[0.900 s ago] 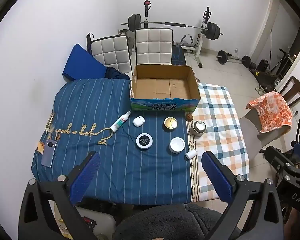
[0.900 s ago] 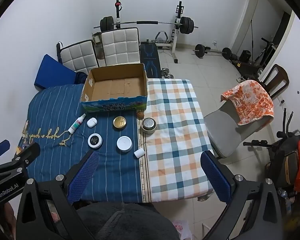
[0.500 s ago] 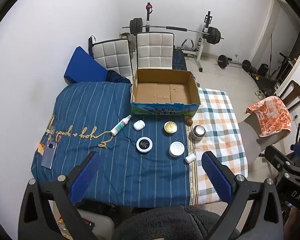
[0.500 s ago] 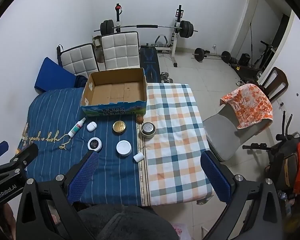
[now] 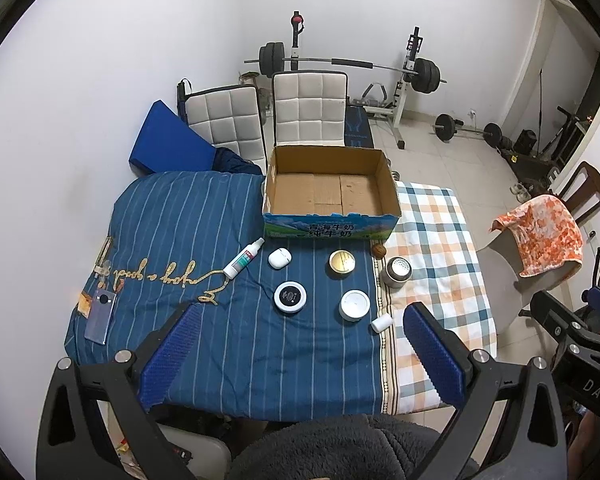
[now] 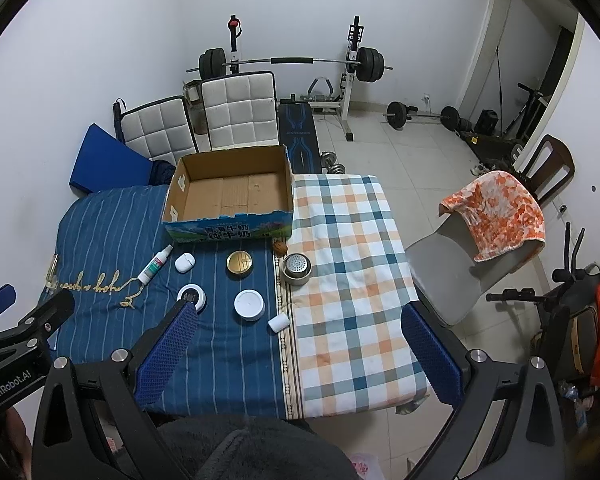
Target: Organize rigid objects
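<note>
An empty cardboard box (image 5: 328, 188) (image 6: 230, 196) stands at the back of the cloth-covered table. In front of it lie a spray bottle (image 5: 243, 258) (image 6: 155, 264), a white earbud case (image 5: 279, 257) (image 6: 185, 262), a gold tin (image 5: 342, 262) (image 6: 239, 263), a walnut (image 5: 378, 250) (image 6: 280, 247), a metal strainer cup (image 5: 398, 271) (image 6: 296, 268), a black-topped jar (image 5: 289, 297) (image 6: 191, 295), a white jar (image 5: 355, 304) (image 6: 249, 303) and a small white bottle (image 5: 381, 323) (image 6: 279, 323). My left gripper (image 5: 300, 356) and right gripper (image 6: 298, 356) are open and empty, high above the table's near edge.
A phone (image 5: 100, 316) lies at the table's left edge. Two white chairs (image 5: 308, 108) stand behind the table, a grey chair with an orange towel (image 6: 496, 208) to its right. A barbell rack (image 6: 292, 64) and weights stand at the back wall.
Both grippers have risen and drawn back, so the table looks smaller and farther. The objects have not moved.
</note>
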Tool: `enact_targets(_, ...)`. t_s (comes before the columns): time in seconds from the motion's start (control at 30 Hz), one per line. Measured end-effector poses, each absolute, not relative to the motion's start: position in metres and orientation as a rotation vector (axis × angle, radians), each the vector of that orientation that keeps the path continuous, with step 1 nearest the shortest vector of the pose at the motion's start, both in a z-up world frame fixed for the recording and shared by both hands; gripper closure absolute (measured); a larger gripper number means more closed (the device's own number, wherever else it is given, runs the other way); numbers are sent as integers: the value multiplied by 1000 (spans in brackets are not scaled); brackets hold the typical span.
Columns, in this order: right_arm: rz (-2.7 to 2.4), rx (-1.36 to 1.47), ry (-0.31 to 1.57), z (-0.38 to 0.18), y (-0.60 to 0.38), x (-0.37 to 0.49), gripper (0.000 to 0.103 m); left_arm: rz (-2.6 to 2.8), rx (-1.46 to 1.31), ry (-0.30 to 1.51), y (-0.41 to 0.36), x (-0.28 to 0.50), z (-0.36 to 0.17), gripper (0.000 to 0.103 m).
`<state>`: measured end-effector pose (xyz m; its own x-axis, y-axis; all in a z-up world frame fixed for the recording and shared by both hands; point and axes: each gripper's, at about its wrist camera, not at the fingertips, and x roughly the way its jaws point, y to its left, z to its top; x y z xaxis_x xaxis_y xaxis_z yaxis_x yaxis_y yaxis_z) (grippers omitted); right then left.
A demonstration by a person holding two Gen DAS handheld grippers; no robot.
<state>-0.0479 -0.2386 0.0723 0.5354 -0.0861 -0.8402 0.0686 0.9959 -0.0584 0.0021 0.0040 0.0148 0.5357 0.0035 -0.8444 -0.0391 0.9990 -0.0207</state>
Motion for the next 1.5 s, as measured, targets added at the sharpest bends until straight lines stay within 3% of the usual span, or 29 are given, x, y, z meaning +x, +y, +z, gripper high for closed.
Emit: enact_targets(1.5, -90, -14, 1041, 47, -231, -41, 0, 18, -23, 1056, 8, 16, -1, 0)
